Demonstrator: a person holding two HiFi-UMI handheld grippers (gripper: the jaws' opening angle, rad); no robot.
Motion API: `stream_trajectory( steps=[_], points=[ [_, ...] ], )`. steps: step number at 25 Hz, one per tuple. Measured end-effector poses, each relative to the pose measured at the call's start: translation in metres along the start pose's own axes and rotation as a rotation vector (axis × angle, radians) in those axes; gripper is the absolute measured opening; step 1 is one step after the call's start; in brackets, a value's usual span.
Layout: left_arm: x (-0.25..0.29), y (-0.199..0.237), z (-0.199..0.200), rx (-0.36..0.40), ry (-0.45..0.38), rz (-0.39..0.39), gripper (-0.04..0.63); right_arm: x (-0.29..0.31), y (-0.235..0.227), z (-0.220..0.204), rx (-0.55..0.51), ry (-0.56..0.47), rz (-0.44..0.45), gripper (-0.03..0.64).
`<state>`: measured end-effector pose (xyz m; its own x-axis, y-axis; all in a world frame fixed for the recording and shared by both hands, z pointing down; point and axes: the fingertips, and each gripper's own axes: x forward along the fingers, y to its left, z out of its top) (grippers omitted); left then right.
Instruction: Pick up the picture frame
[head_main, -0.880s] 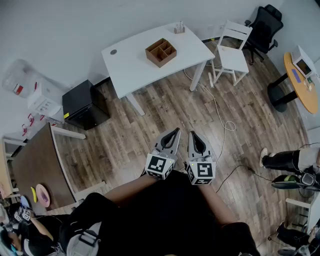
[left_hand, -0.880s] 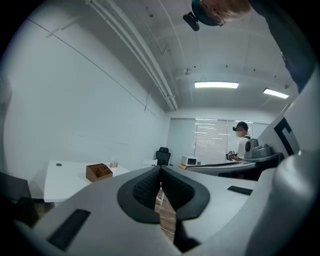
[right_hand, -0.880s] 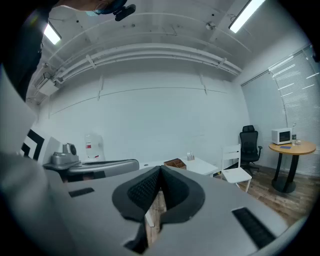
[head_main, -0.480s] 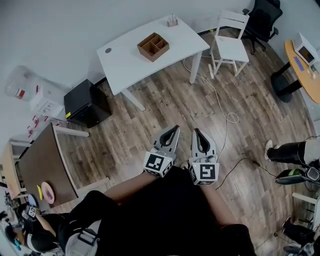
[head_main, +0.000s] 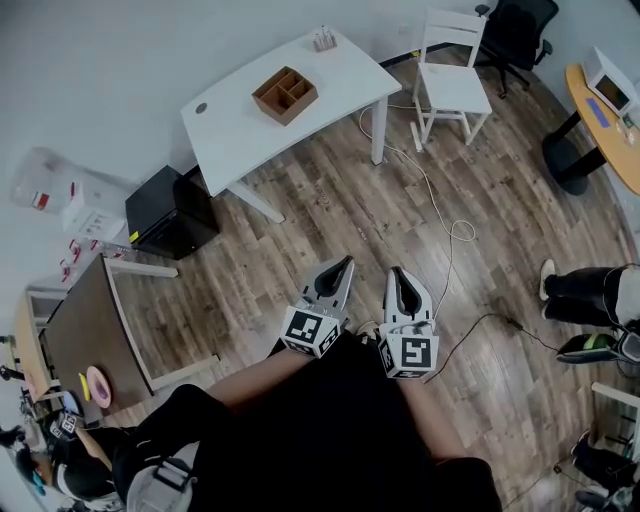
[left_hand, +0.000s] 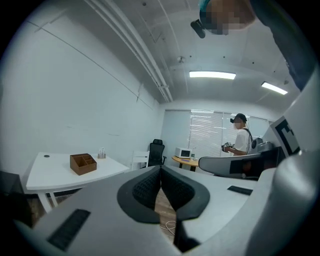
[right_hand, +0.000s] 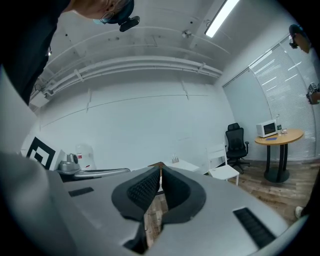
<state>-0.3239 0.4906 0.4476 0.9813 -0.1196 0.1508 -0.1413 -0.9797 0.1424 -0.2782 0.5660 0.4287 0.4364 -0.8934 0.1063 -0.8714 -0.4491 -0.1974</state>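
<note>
Left gripper (head_main: 346, 263), grey two-jaw tool with a marker cube, held low in front of the person's dark-clothed body, near six o'clock in the head view: jaws closed pad to pad, nothing between them, pointing about level towards twelve o'clock. Right gripper (head_main: 398, 271), same make, just beside the left one at its three o'clock: jaws likewise closed and empty. Brown wood-plank floor (head_main: 330, 205) under and ahead of both, with a thin white cable (head_main: 441, 215) looping across it towards one o'clock. Dark brown rectangular worktop (head_main: 85, 325) at nine o'clock, carrying a small pink round item (head_main: 97, 386) near its lower end. Black box-shaped cabinet (head_main: 170, 212) at ten o'clock, on the floor. White rectangular worktop (head_main: 225, 135) at eleven o'clock, well apart from both grippers, carrying a brown wooden compartment organiser (head_main: 285, 94) and a small cluster of clear upright items (head_main: 323, 40) at its far edge. White wooden chair (head_main: 452, 85) at one o'clock beside that worktop. Picture frame: not identifiable in any view; no worktop here shows one, so its place cannot be told. Step in hand, by judgement: the stage before any approach, with both tools idle and nothing reached for. Next move likely calls for locating the frame, carrying a gripper over to it, and parting that gripper's jaws before closing on an edge.
</note>
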Motion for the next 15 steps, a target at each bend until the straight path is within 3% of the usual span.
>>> stream_trajectory(
  steps=[8, 15],
  points=[
    [0.049, 0.020, 0.006, -0.009, -0.025, -0.021, 0.015, 0.044, -0.018, -0.005, -0.056, 0.037, 0.005, 0.035],
    [0.132, 0.068, 0.016, -0.060, -0.037, -0.055, 0.015, 0.136, -0.045, -0.002, -0.076, 0.088, 0.026, 0.035]
  ],
)
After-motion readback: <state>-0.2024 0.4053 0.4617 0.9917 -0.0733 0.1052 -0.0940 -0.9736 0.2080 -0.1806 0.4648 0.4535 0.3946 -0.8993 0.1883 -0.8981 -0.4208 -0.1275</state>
